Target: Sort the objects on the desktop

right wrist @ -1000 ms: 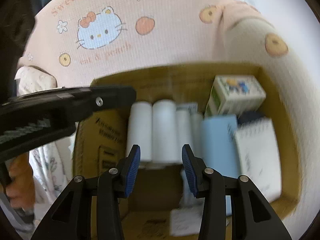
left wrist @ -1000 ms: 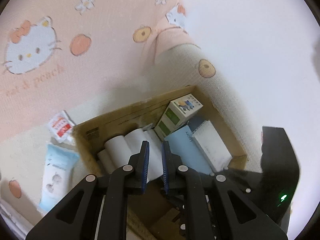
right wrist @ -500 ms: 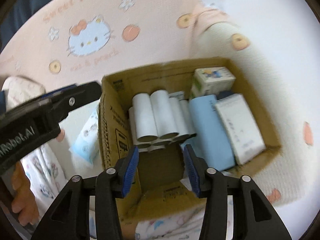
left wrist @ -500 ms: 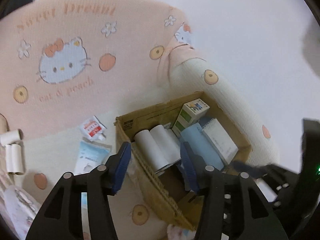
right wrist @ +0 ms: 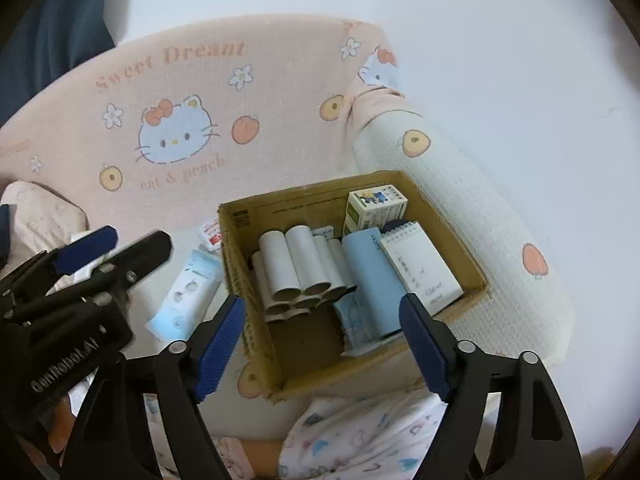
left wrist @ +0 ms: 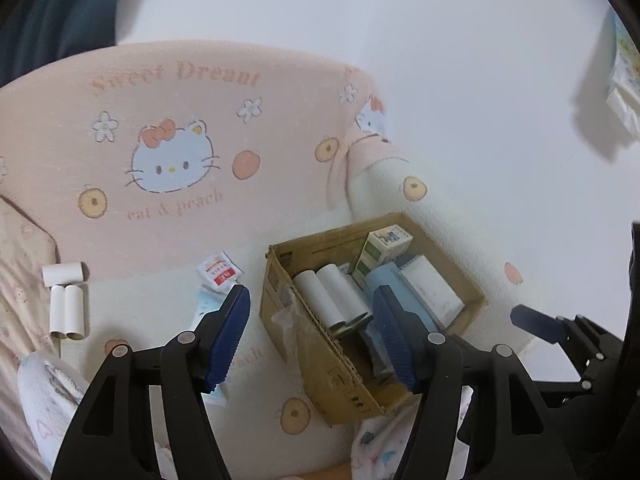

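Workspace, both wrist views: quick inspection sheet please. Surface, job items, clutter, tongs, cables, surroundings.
Surface: cream bedding with peach print, pink cat-print headboard cushion behind.
Job's things: cardboard box holds stacked paper tubes, light-blue box, spiral notepad, small green-white carton. Outside it: three loose tubes, blue sachet, red-white packet.
Clutter: patterned cloth at the near edge.
Tongs: left tongs and right tongs both opening, nothing between the pads, above the box.
Cables: nothing seen.
Surroundings: white wall, dark curtain top left.
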Demonstrator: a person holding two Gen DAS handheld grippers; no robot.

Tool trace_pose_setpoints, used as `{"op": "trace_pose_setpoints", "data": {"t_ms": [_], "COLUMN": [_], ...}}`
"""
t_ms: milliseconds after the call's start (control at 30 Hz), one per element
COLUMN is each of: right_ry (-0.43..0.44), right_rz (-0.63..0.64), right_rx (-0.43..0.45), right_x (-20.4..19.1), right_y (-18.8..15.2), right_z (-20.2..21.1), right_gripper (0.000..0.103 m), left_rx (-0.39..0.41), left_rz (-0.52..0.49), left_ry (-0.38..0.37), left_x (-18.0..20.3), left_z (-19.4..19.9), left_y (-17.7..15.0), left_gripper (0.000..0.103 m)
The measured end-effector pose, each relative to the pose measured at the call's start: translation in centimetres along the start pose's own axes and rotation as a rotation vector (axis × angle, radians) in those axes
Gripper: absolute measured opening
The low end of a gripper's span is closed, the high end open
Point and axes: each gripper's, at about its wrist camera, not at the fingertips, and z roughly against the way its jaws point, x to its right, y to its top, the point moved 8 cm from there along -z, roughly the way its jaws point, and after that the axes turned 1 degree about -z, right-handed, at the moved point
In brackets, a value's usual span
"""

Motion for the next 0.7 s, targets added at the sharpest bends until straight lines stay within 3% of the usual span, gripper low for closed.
{"op": "trace_pose_setpoints", "data": {"t_ms": [233, 367, 433, 700], "right_ry": [-0.031, -0.045, -0.060, -0.050], "right_rz": [0.032, 0.022, 0.017, -0.015], "right_rx": [0.053, 0.078, 0.080, 0.085], "right_x": [-0.9, -0.5, -0.3, 0.8], "right_y": [-1.6, -2.0, -2.2, -2.3], "right_z": [3.1, 4.3, 4.5, 5.1], "right_gripper": [0.084, 0.086, 0.091, 0.092], "left_rx": [-0.046, -0.104, -0.107, -0.110], "left_rz": [-0.040, -0.044, -0.047, -0.083], "left_ry": [0.129, 0.154, 0.168, 0.183], "left_x": [-0.2, -0.2, -0.1, 0.6], "left_z": [2.1, 2.5, 2.7, 2.8], "left_y": [-1.2, -2.3, -2.6, -2.9], "left_gripper": [0.072, 0.073, 0.073, 0.073]}}
